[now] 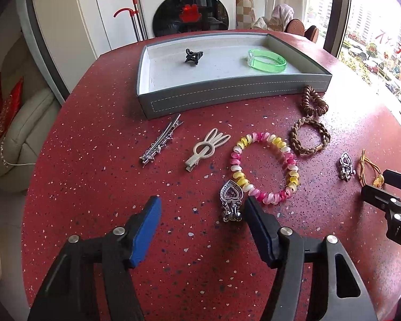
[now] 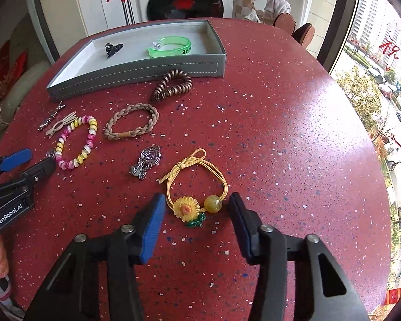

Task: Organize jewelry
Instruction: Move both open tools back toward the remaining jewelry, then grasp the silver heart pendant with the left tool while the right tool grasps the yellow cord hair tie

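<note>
both grippers low over red table [image 1: 93, 176], jaws unclenched.
my left gripper [image 1: 203, 211] beside heart clip [image 1: 230, 200], heart end pointing away; right gripper [image 2: 197, 207] straddles sunflower hair tie [image 2: 192, 187], loop pointing away.

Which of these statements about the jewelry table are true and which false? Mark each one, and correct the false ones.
1. The gray tray holds a green bangle and a black claw clip. True.
2. The sunflower hair tie lies inside the tray. False: it lies on the red table, between the right gripper's open fingers.
3. The left gripper is clamped on the pink-and-yellow bracelet. False: it is open, with a silver heart clip by one finger.
4. The brown coil hair tie lies outside the tray, beside its front wall. True.
</note>
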A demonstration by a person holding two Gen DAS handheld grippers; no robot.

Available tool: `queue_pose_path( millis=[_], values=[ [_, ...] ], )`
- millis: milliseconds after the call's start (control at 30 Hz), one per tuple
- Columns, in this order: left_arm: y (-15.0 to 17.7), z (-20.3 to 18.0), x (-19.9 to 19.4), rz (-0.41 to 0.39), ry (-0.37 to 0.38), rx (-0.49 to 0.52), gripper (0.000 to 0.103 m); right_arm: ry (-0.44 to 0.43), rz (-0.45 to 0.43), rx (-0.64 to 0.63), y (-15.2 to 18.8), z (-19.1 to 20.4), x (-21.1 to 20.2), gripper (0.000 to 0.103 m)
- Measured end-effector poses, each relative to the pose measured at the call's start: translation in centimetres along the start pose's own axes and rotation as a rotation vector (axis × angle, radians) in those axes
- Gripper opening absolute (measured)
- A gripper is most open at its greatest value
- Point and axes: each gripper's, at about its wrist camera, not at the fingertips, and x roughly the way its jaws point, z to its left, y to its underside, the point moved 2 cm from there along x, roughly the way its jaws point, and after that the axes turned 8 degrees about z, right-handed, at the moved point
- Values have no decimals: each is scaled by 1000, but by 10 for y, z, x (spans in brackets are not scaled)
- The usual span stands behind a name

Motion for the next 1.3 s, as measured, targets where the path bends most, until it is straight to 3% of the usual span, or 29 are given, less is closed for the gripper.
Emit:
queue_pose_path(
  millis=[67, 133, 200, 567, 867, 1067, 1300],
  values=[
    [1, -1, -1, -3, 1, 7, 72, 0, -3, 6, 1, -1, -1, 26],
    [1, -3, -2, -3, 23, 12, 59, -3, -5, 16, 2, -4, -3, 19],
    [1, -6, -2, -2, 31, 27, 33, -20, -11, 35, 3, -8, -4, 16],
    [5, 14, -15, -18, 133, -4, 33, -179, -67, 112, 0, -28, -27, 16],
    [-1, 32, -29, -30, 171, -41, 33, -239, -101, 109, -13, -22, -45, 16],
    [-18, 35, -43, -59, 199, -45, 33, -254, -128, 76, -39, -13, -57, 16],
    [-65, 34, -53, -114, 207, -30, 33, -273, -149, 40, -92, 3, -61, 16]
  ],
)
